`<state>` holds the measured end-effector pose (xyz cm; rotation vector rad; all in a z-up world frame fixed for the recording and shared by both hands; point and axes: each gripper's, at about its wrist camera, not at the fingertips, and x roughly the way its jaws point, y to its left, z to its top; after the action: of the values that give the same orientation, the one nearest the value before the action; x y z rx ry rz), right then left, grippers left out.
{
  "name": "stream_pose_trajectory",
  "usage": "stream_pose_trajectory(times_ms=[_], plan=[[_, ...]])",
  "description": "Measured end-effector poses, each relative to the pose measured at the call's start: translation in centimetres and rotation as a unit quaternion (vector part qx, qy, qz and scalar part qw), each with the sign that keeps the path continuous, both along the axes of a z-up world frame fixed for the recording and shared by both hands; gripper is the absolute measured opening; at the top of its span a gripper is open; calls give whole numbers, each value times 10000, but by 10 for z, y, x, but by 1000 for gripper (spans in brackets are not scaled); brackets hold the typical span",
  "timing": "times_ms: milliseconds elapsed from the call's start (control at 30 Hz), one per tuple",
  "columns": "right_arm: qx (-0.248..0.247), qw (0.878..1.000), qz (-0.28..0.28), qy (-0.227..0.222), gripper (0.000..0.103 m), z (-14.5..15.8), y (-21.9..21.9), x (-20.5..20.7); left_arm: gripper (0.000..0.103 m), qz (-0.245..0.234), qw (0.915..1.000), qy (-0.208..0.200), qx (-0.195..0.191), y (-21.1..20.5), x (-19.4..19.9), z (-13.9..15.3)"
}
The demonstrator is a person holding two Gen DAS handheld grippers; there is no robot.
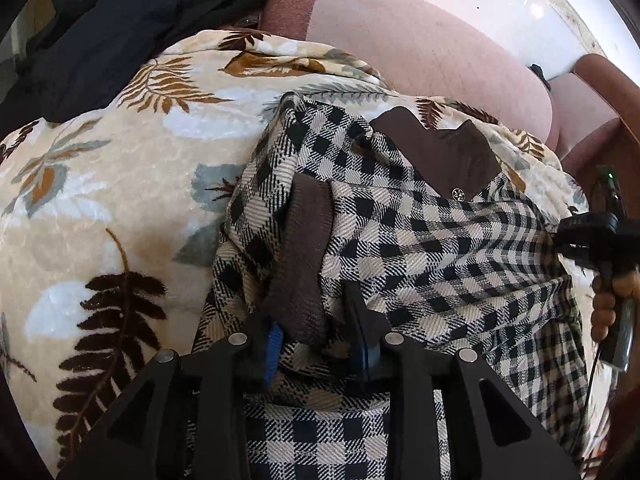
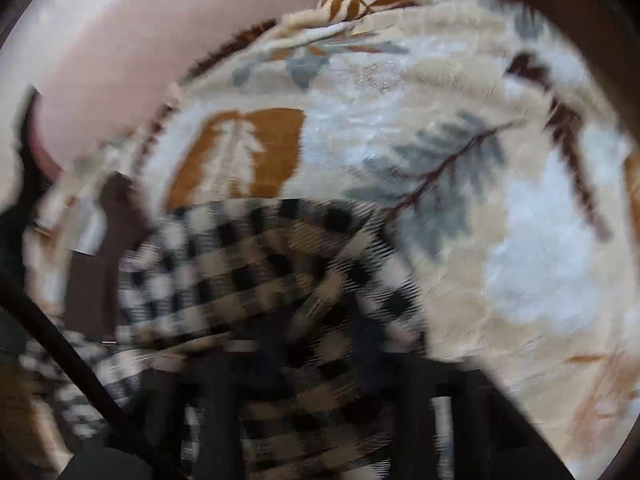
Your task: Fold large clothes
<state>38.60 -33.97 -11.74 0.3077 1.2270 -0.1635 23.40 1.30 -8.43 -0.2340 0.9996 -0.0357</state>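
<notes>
A black-and-beige checked jacket (image 1: 420, 236) with a brown collar (image 1: 444, 152) lies crumpled on a leaf-print blanket (image 1: 120, 200). My left gripper (image 1: 320, 354) points down at it. The jacket's brown cuff (image 1: 304, 264) and some checked cloth lie between its blue pads (image 1: 274, 354), which stand a little apart and do not visibly squeeze. The right wrist view is blurred: my right gripper (image 2: 316, 372) is shut low over the jacket (image 2: 280, 272), with checked cloth running down between its dark fingers. A hand (image 1: 606, 308) holds that tool at the jacket's right edge.
A black garment (image 1: 100, 20) is heaped at the blanket's far left. A pink sofa backrest (image 1: 420, 48) rises behind, and a brown wooden armrest (image 1: 616, 128) is at the right. The blanket (image 2: 460, 160) spreads beyond the jacket. A black cable (image 2: 72, 356) crosses the lower left.
</notes>
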Motion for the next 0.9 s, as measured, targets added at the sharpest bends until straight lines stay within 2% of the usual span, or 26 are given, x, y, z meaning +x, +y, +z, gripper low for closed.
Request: stream_pose_trajectory(times_ms=[100,300,500,533,600,767,900], plan=[[-21,10000,-29,-62,5,7,4,3,27,8,9999,57,-131,3,0,1],[347,9945,-455,-874,4,27,-8,19,28,49,9993,154,-347,10,1,-1],[273,9937,-414,-1003,7,23,-15,24,30,73,9991,195,-377,10,3,-3],[243,9930,-374,-1093,10,30,-20,15,30,77,9990,202,-389,11,3,-3],[280,9916,-178,-1251,29,44,-25,-11,30,90,9987,233,-450,12,3,-3],[45,9872,587,-1483,52,73,-18,-90,31,138,9973,321,-643,17,4,-3],[-680,9753,1430,-1537,56,65,8,-138,31,123,9968,363,-700,18,3,-1]])
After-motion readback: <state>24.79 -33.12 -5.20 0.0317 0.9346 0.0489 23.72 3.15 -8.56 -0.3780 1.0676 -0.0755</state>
